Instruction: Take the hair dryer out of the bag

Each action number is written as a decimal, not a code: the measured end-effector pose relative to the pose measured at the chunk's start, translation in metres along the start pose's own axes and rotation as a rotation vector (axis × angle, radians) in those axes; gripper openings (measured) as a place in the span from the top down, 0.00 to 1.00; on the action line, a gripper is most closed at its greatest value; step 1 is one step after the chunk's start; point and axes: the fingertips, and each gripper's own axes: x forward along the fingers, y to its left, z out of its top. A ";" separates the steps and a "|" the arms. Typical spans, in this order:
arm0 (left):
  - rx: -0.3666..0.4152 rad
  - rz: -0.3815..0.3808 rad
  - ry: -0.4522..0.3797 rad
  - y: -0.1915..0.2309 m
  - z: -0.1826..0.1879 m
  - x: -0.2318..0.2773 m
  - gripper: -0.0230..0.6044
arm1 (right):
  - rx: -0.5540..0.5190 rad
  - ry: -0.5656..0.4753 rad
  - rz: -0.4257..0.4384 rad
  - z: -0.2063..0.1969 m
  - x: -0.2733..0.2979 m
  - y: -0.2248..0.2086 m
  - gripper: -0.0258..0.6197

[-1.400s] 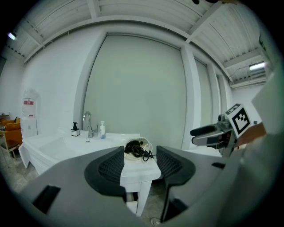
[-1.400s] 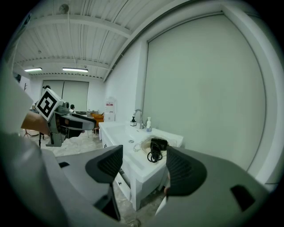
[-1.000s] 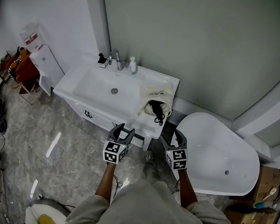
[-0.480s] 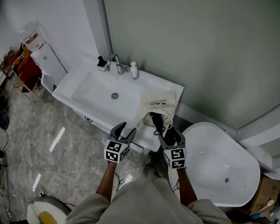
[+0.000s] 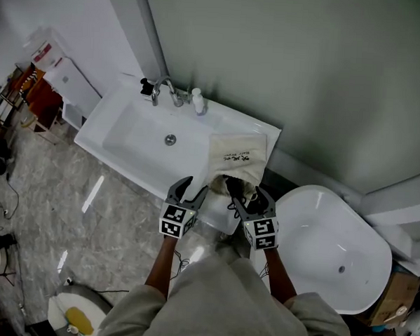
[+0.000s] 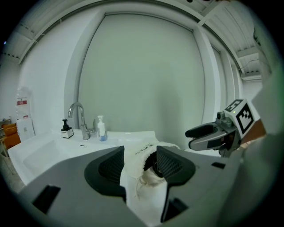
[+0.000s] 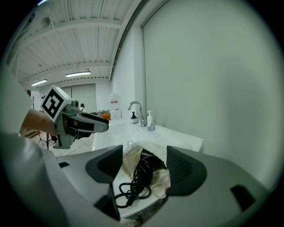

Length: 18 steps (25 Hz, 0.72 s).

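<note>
Hair dryer, black, lies in the mouth of a cream cloth bag at the right end of the white worktop. Its cord spills toward the front edge. The sink is to the left, with a tap and soap bottle against the grey-green wall. A white bathtub stands to the right on the marbled floor. Left tongs and right tongs are both open and empty by the bag's mouth.

Grey left gripper, right gripper, marker cubes, beige clothes
</note>
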 end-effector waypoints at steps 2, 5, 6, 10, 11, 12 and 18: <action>0.004 -0.006 0.011 0.001 0.000 0.012 0.64 | 0.008 0.009 0.015 -0.001 0.008 -0.004 0.51; 0.012 -0.019 0.041 -0.001 -0.004 0.028 0.64 | 0.022 0.026 0.028 -0.008 0.016 -0.009 0.51; 0.018 -0.025 0.052 -0.003 -0.006 0.033 0.64 | 0.023 0.035 0.029 -0.011 0.017 -0.011 0.51; 0.069 -0.056 0.097 -0.009 -0.013 0.052 0.64 | 0.034 0.060 0.040 -0.020 0.024 -0.015 0.51; 0.084 -0.065 0.106 -0.010 -0.014 0.056 0.64 | 0.039 0.065 0.041 -0.022 0.026 -0.015 0.51; 0.099 -0.074 0.115 -0.011 -0.015 0.060 0.64 | 0.045 0.069 0.042 -0.024 0.027 -0.015 0.51; 0.157 -0.133 0.147 -0.012 -0.021 0.074 0.64 | 0.067 0.090 0.020 -0.033 0.036 -0.015 0.51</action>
